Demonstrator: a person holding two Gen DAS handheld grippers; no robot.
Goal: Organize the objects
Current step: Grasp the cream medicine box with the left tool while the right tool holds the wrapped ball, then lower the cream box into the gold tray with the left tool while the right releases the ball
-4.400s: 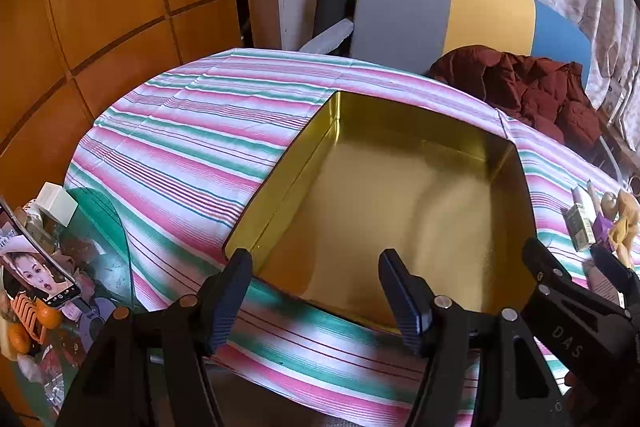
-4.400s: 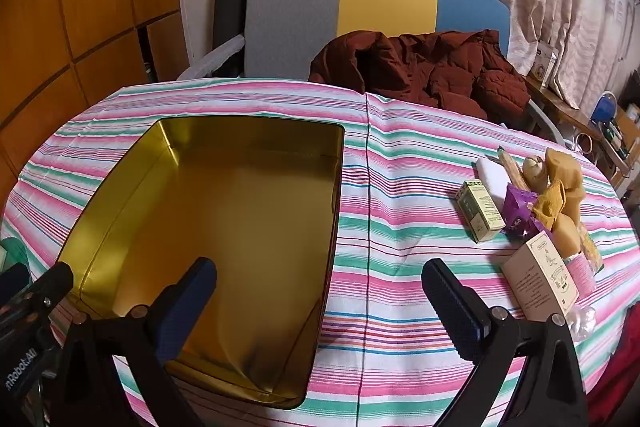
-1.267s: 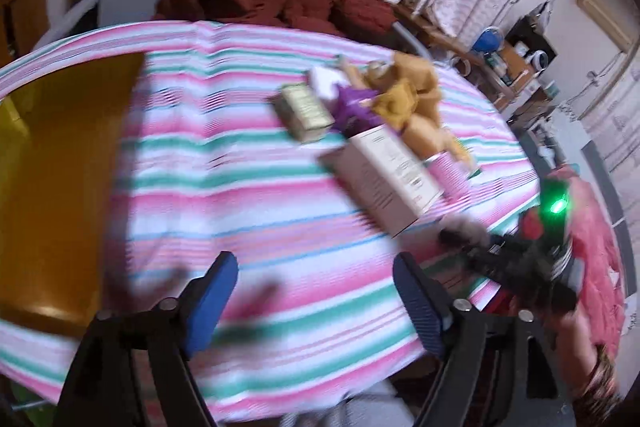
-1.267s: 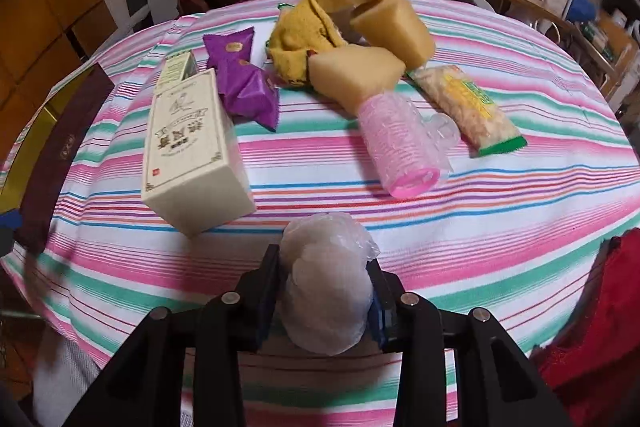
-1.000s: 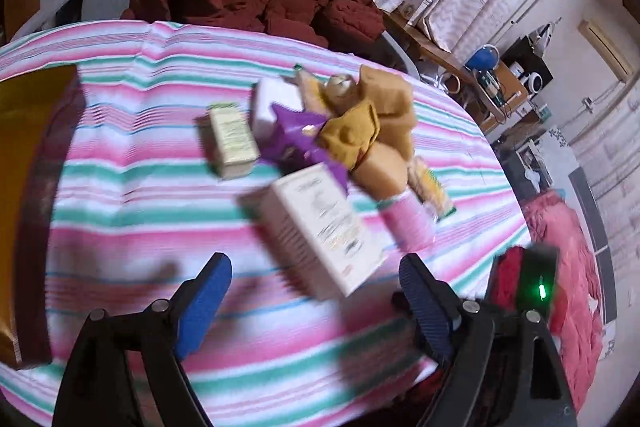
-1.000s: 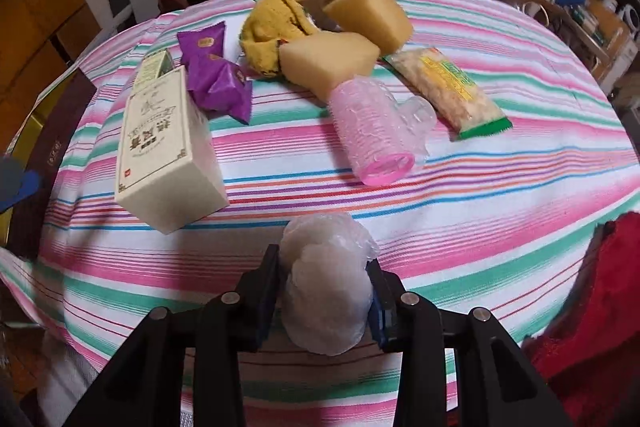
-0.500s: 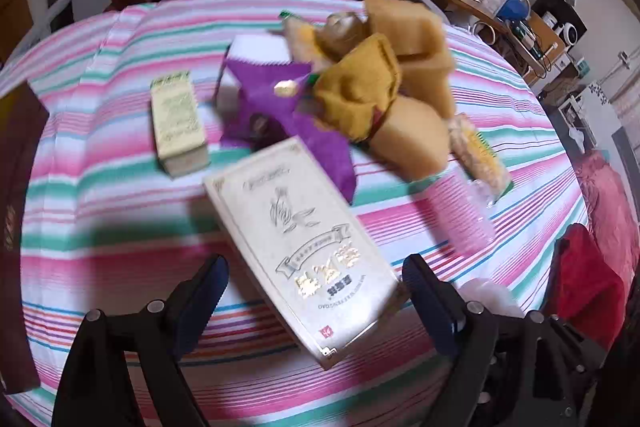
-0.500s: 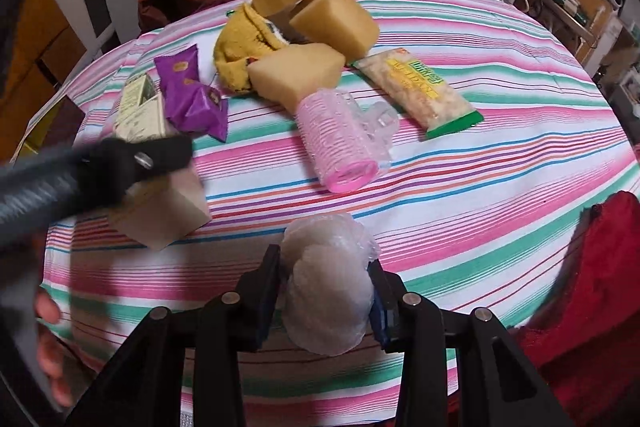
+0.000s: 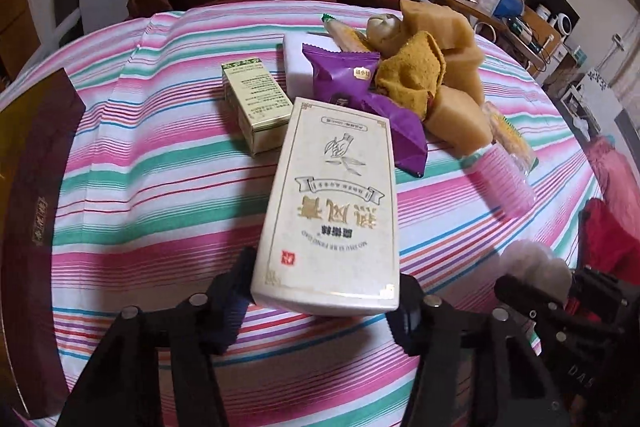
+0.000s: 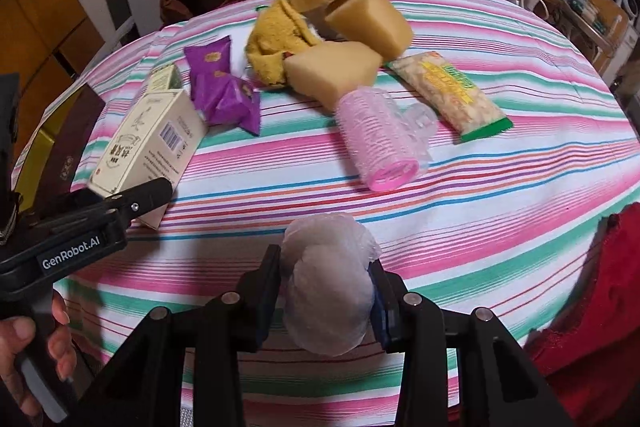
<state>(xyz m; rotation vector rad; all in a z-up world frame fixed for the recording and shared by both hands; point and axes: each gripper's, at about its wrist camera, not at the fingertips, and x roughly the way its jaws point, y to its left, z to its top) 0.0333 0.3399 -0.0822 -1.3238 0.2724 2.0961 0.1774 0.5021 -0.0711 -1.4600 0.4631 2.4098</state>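
Left gripper (image 9: pixel 320 301): jaws set wide, one on each side of the near end of the cream rectangular cardboard box with gold border and printed characters (image 9: pixel 334 211); whether the pads are yet pressed on it cannot be told.
Key relation: the cream box is found directly ahead of the left gripper, its long axis run away along the fingers, near short end between the jaws; the left gripper is judged the nearer one.
Box position: laid flat on the pink-, green- and white-striped cloth of the counter (image 9: pixel 160 163), beside a small green-and-gold carton (image 9: pixel 256 103) and touched by purple foil snack packets (image 9: pixel 360 95).
Box appearance: printed face upward, corners square, undented; rigid handling is expected.
Right gripper (image 10: pixel 326 291): closed on a translucent white plastic-wrapped bundle (image 10: pixel 326 283), held above the counter's near edge.
Other items: tan foam sponge blocks (image 10: pixel 352 11), pink ribbed hair roller (image 10: pixel 376 143), yellow-green snack bag (image 10: pixel 452 95).
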